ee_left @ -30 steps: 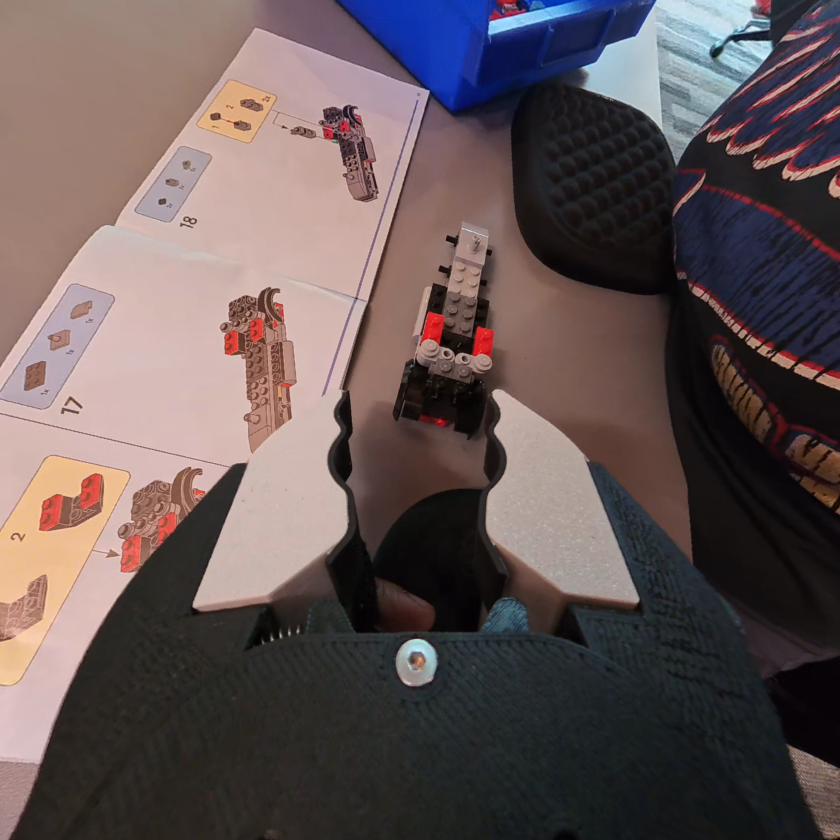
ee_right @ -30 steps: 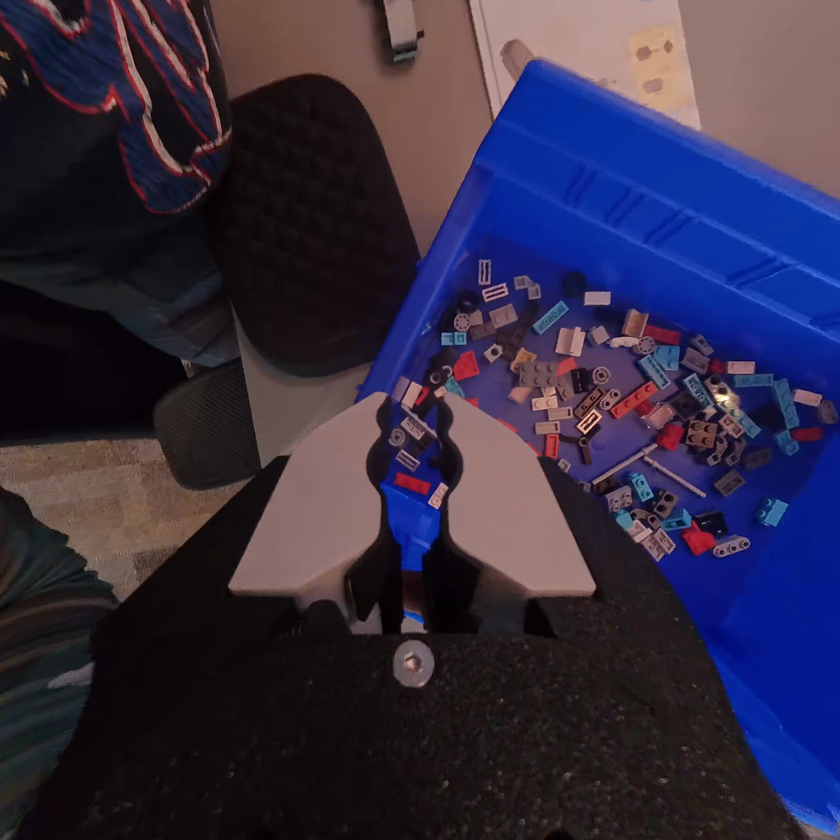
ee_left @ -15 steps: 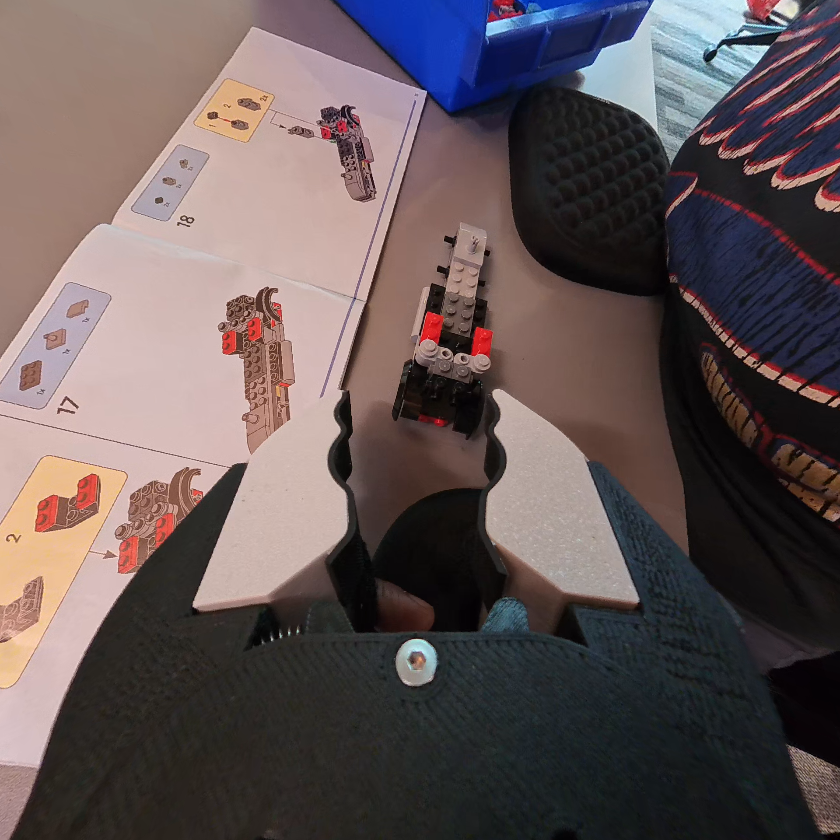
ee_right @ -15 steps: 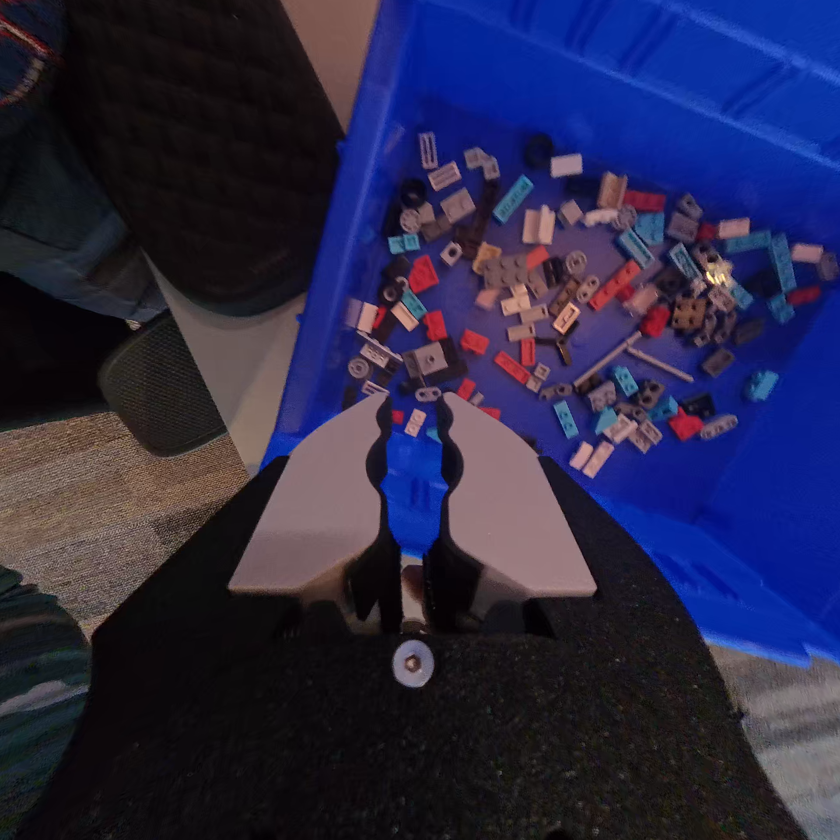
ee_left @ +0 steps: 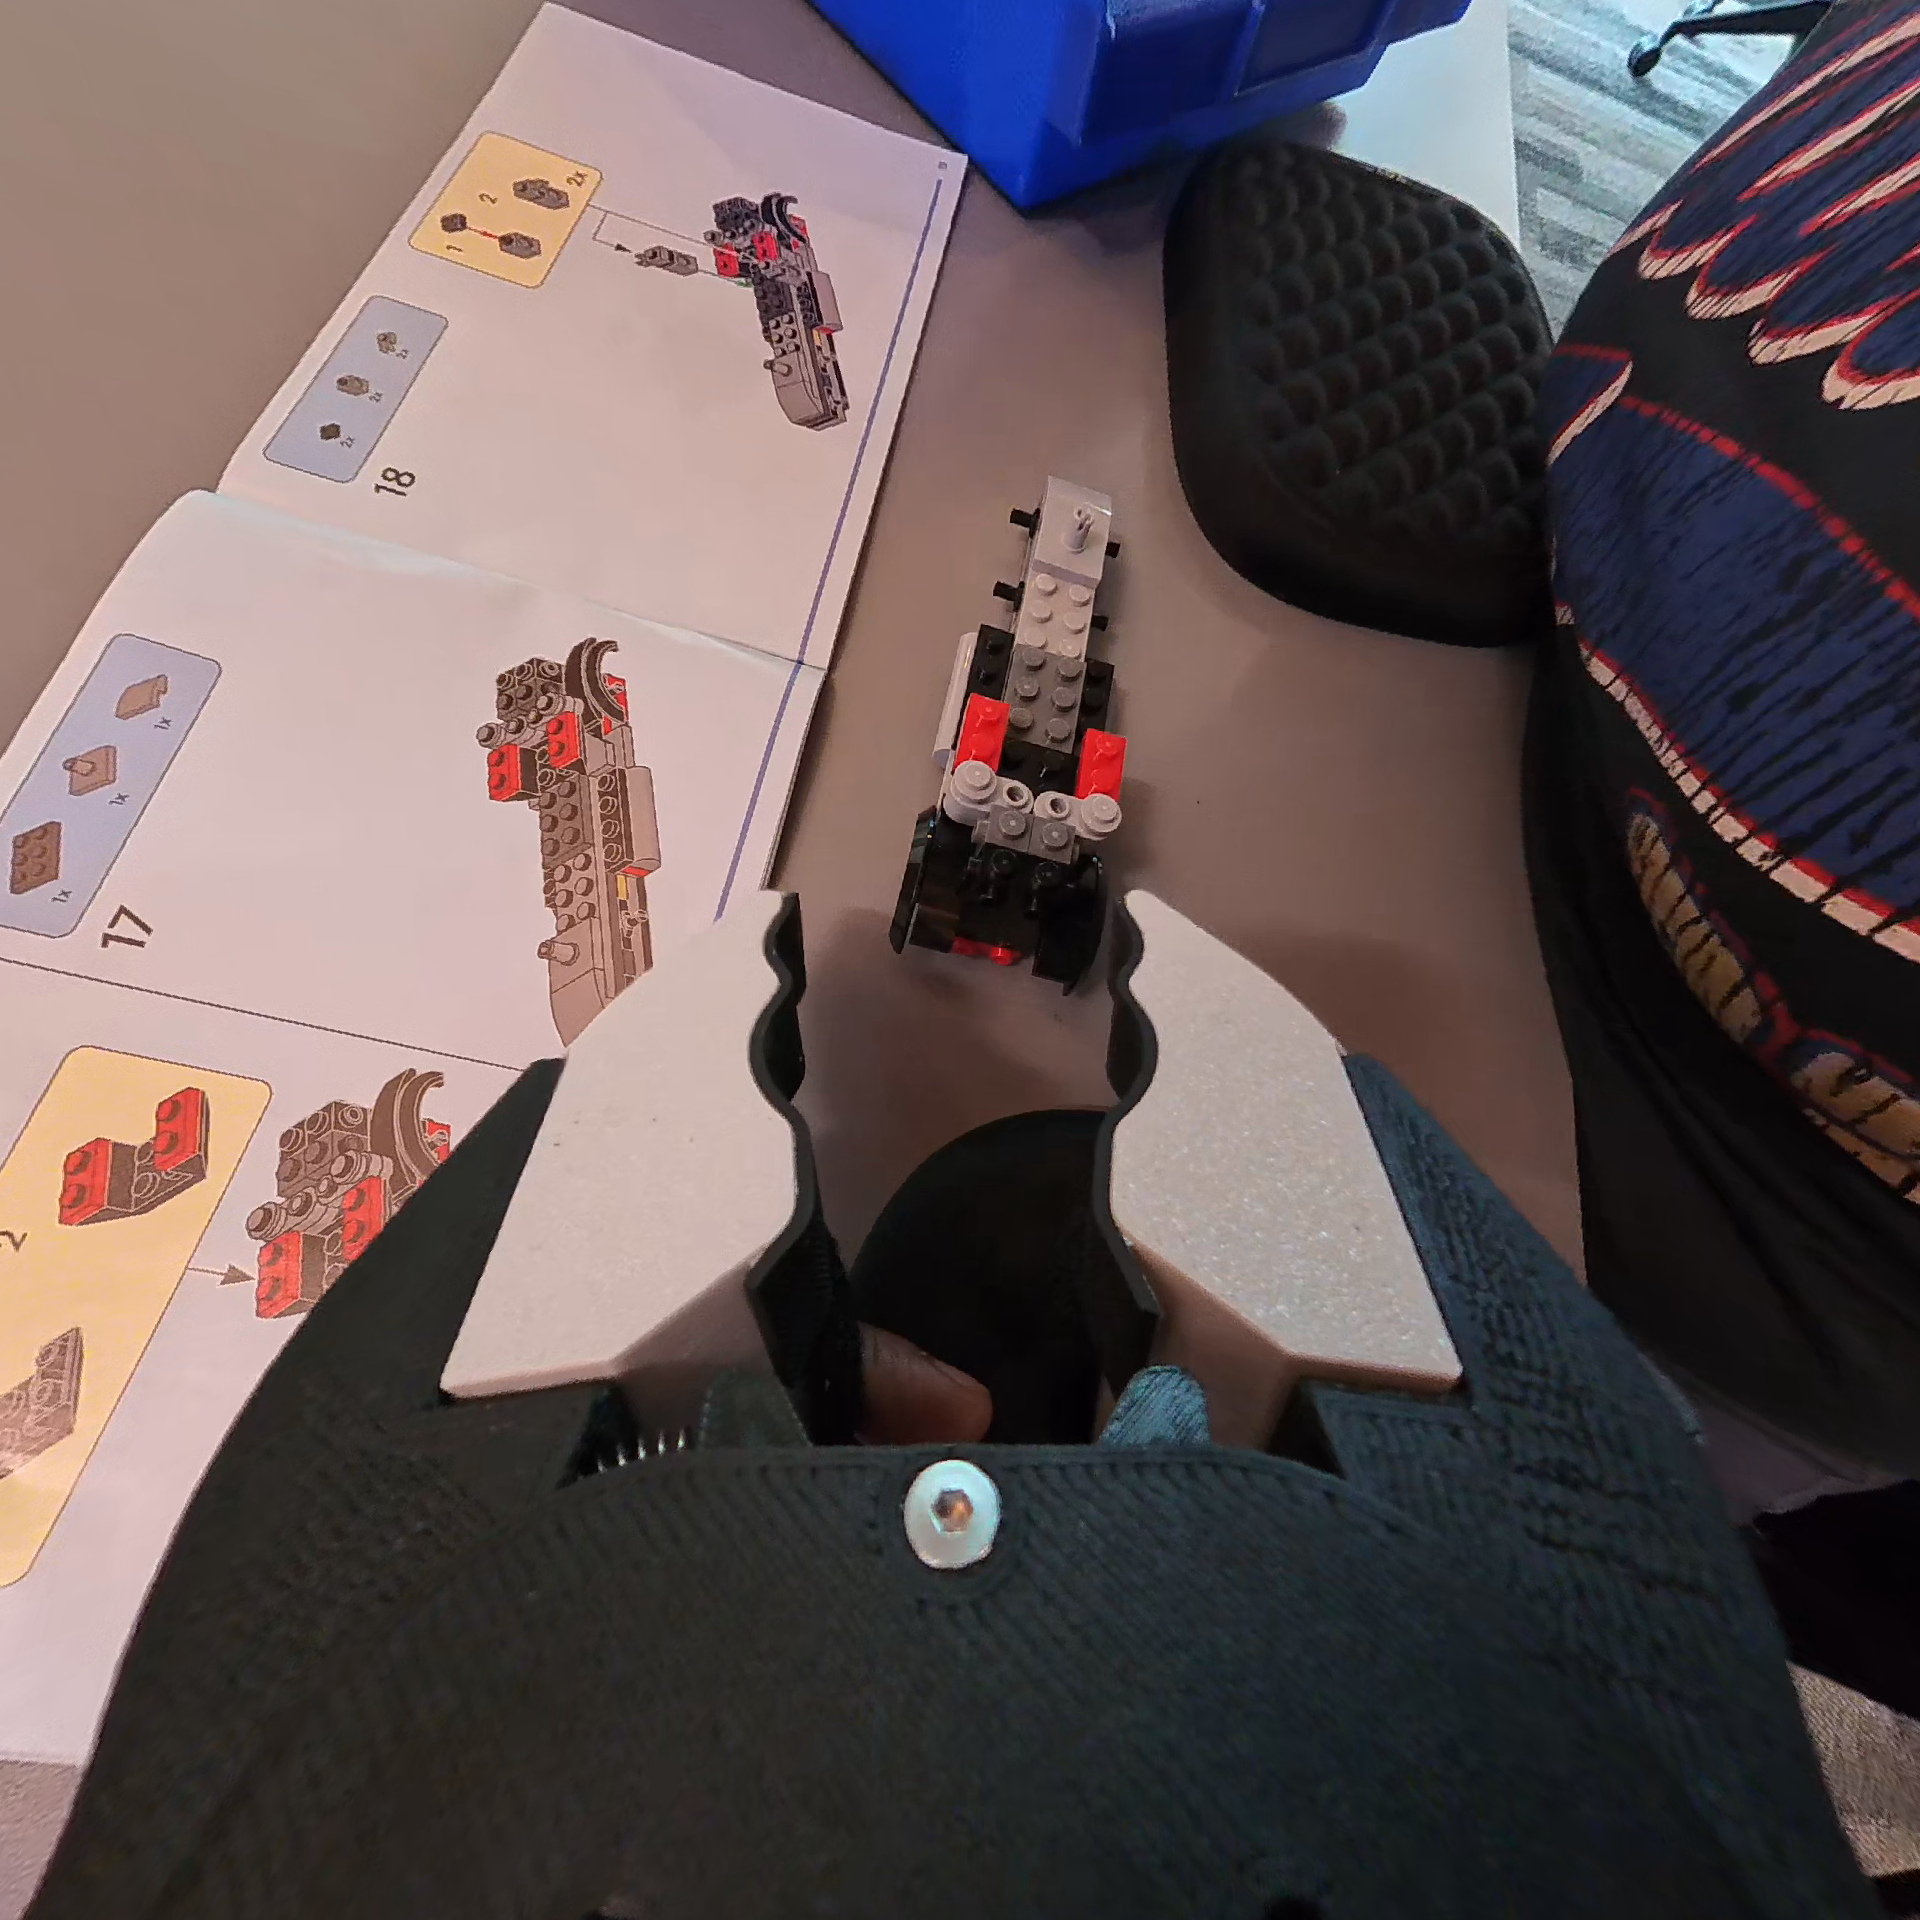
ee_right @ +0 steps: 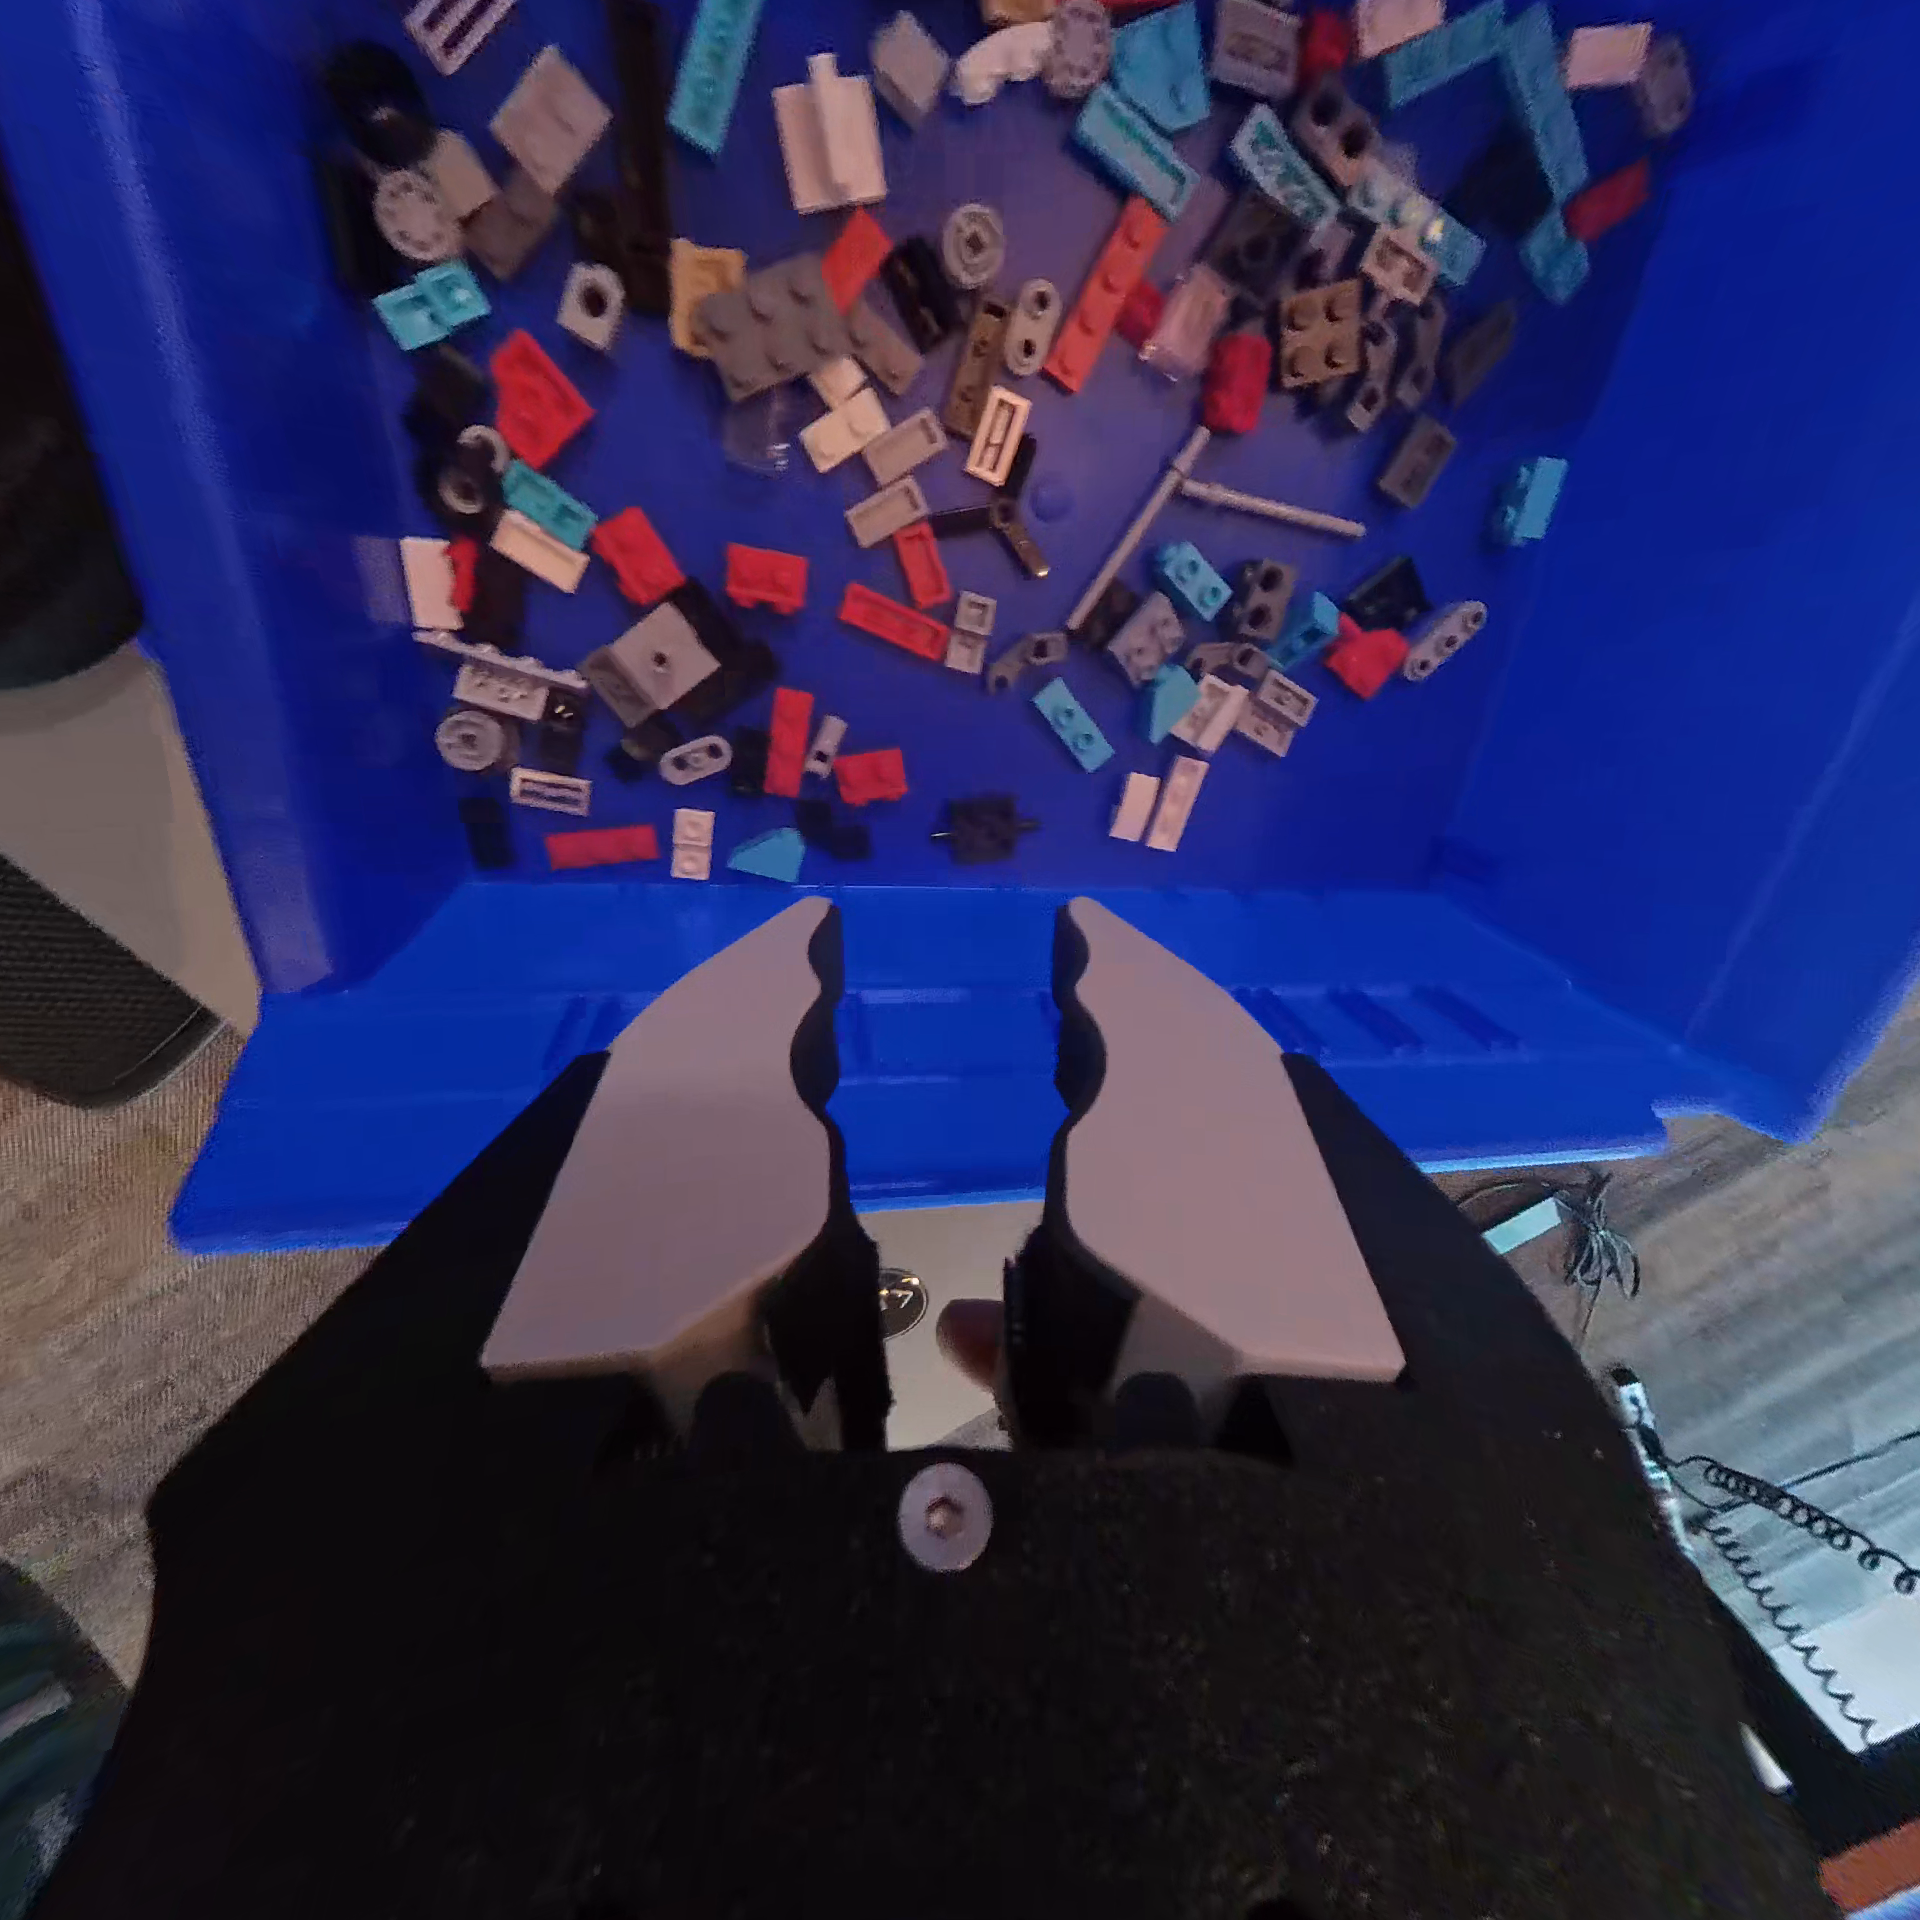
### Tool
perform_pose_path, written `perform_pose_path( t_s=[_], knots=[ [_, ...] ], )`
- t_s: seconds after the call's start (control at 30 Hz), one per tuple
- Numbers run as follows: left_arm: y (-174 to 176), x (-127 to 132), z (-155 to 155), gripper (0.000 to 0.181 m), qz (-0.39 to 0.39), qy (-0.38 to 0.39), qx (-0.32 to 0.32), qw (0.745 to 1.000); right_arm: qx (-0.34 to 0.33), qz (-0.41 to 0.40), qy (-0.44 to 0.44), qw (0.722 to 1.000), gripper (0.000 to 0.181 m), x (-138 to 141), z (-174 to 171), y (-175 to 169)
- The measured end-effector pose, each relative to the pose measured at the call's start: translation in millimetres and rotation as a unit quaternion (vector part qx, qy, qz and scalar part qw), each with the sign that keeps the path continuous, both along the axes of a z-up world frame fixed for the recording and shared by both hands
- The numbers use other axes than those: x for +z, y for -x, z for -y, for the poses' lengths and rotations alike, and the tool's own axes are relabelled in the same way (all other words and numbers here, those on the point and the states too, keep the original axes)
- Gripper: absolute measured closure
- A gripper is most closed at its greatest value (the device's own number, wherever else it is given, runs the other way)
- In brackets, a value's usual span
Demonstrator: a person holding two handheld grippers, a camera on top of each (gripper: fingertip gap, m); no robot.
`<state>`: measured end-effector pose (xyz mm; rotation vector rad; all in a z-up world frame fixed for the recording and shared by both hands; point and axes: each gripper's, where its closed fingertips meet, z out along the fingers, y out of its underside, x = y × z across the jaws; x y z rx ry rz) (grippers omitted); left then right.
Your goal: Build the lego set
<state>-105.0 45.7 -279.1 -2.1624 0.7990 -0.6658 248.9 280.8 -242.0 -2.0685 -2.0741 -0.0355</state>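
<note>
A part-built lego model [ee_left: 1023,748] in black, grey and red lies on the grey table, just ahead of my left gripper [ee_left: 951,914], which is open and empty. An open instruction booklet [ee_left: 468,623] lies to the model's left. My right gripper [ee_right: 940,920] is open and empty, held over the near wall of a blue bin [ee_right: 935,1039]. The bin holds several loose lego pieces [ee_right: 935,468] in red, grey, black, white and teal. The bin's corner also shows in the left wrist view [ee_left: 1122,73].
A black textured pad [ee_left: 1351,384] lies right of the model. A person's dark patterned shirt [ee_left: 1745,623] fills the right side of the left wrist view. Carpet floor [ee_right: 125,1226] and cables [ee_right: 1787,1538] show beyond the bin. Spacing between my two grippers at the tips: around 45 cm.
My right gripper has moved in over the bin and its jaws have opened from nearly closed. My left gripper has stayed still and open.
</note>
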Motion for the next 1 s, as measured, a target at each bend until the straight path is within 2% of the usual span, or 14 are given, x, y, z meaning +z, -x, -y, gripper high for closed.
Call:
perform_pose_path(
  t_s=[0.17, 0.23, 0.4, 0.43, 0.5, 0.6, 0.77, 0.83, 0.93, 1.0],
  knots=[
    [-0.7, -2.4, 0.8, 0.125, -0.007, 0.005, -0.004, 1.0, -0.042, -0.051, -0.014, 0.998, 0.12, -0.2, -38.1, 13.4],
    [-0.3, -1.9, 0.4, 0.125, -0.003, 0.007, -0.002, 1.0, -0.05, -0.033, -0.014, 0.998, 0.122, -7.3, -50.6, 14.1],
    [-0.4, -1.7, 0.5, 0.125, -0.002, 0.007, -0.003, 1.0, -0.016, -0.006, 0.003, 1.0, 0.137, -24.9, -69.1, 27.2],
    [-0.3, -1.6, 0.4, 0.125, -0.003, 0.006, -0.002, 1.0, -0.025, -0.006, -0.014, 1.0, 0.137, -25.8, -80.1, 28.2],
    [-0.2, -1.7, 0.2, 0.125, -0.006, 0.003, -0.001, 1.0, -0.054, -0.02, -0.023, 0.998, 0.122, -28.2, -96.4, 32.5],
    [0.0, -2.2, -0.1, 0.125, -0.01, 0.0, 0.0, 1.0, -0.077, -0.013, 0.01, 0.997, 0.104, -34.1, -97.7, 33.5],
    [-0.1, -3.3, -0.4, 0.125, -0.01, 0.005, -0.001, 1.0, -0.063, 0.025, -0.004, 0.998, 0.106, -30.5, -92.7, 37.7],
    [-0.3, -3.7, -0.4, 0.125, -0.009, 0.008, -0.002, 1.0, -0.046, 0.017, 0.017, 0.999, 0.1, -30.0, -84.6, 48.5],
    [-0.2, -3.2, -0.6, 0.125, -0.009, 0.005, -0.002, 1.0, -0.015, 0.014, 0.064, 0.998, 0.081, -39.9, -72.9, 61.9],
    [0.0, -2.8, -0.9, 0.125, -0.008, 0.003, -0.001, 1.0, 0.022, -0.006, 0.075, 0.997, 0.077, -46.1, -69.6, 76.1]
  ],
)
